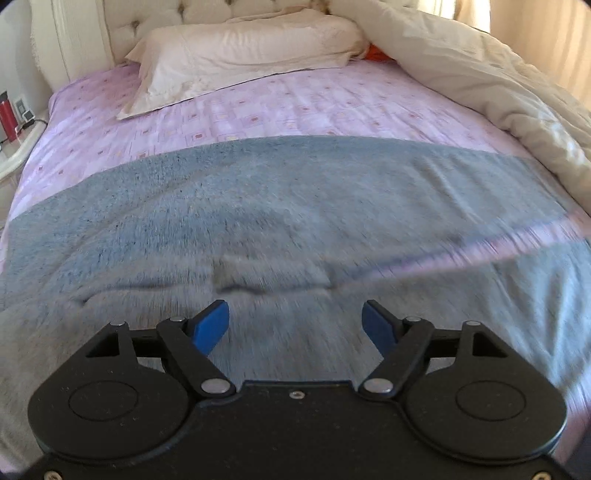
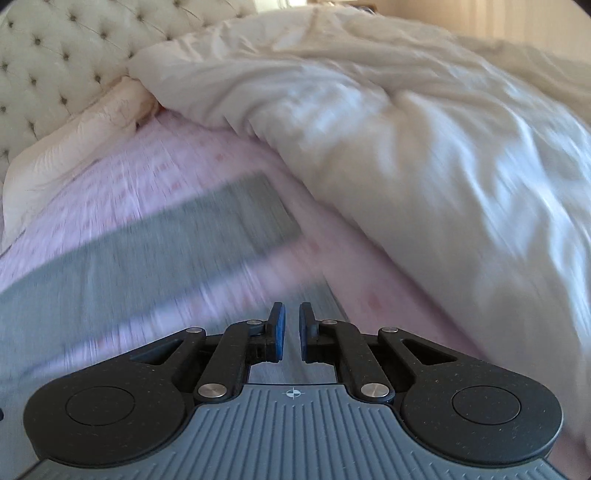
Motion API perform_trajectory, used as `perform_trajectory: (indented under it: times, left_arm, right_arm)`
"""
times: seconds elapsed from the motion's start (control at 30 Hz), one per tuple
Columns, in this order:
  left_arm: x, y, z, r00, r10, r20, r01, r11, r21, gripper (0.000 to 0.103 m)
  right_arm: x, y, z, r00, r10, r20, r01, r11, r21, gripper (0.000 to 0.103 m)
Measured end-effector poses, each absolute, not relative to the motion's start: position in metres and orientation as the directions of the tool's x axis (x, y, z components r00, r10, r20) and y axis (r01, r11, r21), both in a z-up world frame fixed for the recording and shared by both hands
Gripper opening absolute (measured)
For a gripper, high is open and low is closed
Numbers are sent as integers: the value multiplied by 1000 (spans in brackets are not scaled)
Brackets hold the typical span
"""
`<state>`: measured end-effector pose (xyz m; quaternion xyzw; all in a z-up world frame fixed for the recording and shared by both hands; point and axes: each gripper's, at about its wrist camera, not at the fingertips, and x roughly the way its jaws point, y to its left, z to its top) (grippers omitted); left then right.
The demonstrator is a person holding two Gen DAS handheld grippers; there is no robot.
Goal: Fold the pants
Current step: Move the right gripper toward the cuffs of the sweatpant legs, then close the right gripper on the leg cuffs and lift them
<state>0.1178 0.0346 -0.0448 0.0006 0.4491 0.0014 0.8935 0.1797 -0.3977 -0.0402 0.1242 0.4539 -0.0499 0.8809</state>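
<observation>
The left gripper (image 1: pixel 295 314) hangs above the grey pants (image 1: pixel 280 206) with its blue pads (image 1: pixel 212 325) spread wide apart and nothing between them. In the left wrist view, going from the left edge: a white bedside table (image 1: pixel 18 151) carries a red bottle (image 1: pixel 7 122) and some small items too tiny to make out. Next comes the bed, covered in a lilac patterned sheet (image 1: pixel 258 107), with a cream pillow (image 1: pixel 236 59) lying across its head against a tufted headboard (image 1: pixel 221 11). The pants stretch sideways over the near half of the sheet, one leg forming a broad grey band, and a strip of lilac shows between it and the nearer grey cloth toward the right. A bit of orange fabric (image 1: pixel 376 51) peeks out beside the pillow, and a bunched cream duvet (image 1: pixel 498 96) is piled along the right side of the bed, its lower edge reaching the end of the grey leg.

In the right wrist view, the headboard (image 2: pixel 55 66) and pillow (image 2: pixel 85 147) sit at the left, then the sheet (image 2: pixel 177 162) with the grey pants (image 2: pixel 147 251) running diagonally across it, and the duvet (image 2: pixel 424 166) fills the right. The right gripper (image 2: pixel 291 321) has its pads drawn close together, with only a narrow slot left. Grey cloth shows through and below that slot, but the picture is heavily smeared, so I cannot tell whether the pads are pinching the fabric or merely sit above it.
</observation>
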Motion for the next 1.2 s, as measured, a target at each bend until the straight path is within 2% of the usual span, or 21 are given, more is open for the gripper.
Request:
perform_trajectory:
  times: [0.2, 0.33, 0.63, 0.9, 0.97, 1.0, 1.03, 1.2]
  left_arm:
    - [81, 17, -49, 559, -22, -829, 86, 996, 32, 79]
    - [68, 8, -59, 524, -31, -851, 115, 993, 35, 79]
    - [78, 16, -82, 454, -21, -891, 55, 998, 4, 79]
    - [80, 17, -87, 455, -4, -890, 36, 999, 14, 80]
    - [79, 15, -87, 461, 2, -887, 45, 999, 26, 80]
    - [79, 14, -88, 463, 5, -886, 47, 998, 31, 80]
    - [79, 12, -88, 465, 8, -885, 49, 998, 34, 80]
    - [79, 13, -88, 465, 7, -885, 47, 998, 32, 80]
  right_arm:
    - [134, -414, -61, 497, 54, -866, 269, 939, 213, 8]
    - [143, -416, -76, 446, 70, -892, 284, 934, 215, 8]
    - [209, -397, -76, 474, 91, -876, 246, 941, 231, 8]
    - [157, -413, -61, 523, 64, -850, 297, 921, 252, 9]
    - [137, -422, -64, 526, 70, -847, 330, 902, 279, 16]
    - [129, -426, -67, 526, 76, -847, 345, 892, 294, 28]
    - [121, -429, -71, 526, 85, -846, 355, 882, 309, 32]
    - [110, -433, -87, 545, 157, -823, 355, 846, 397, 33]
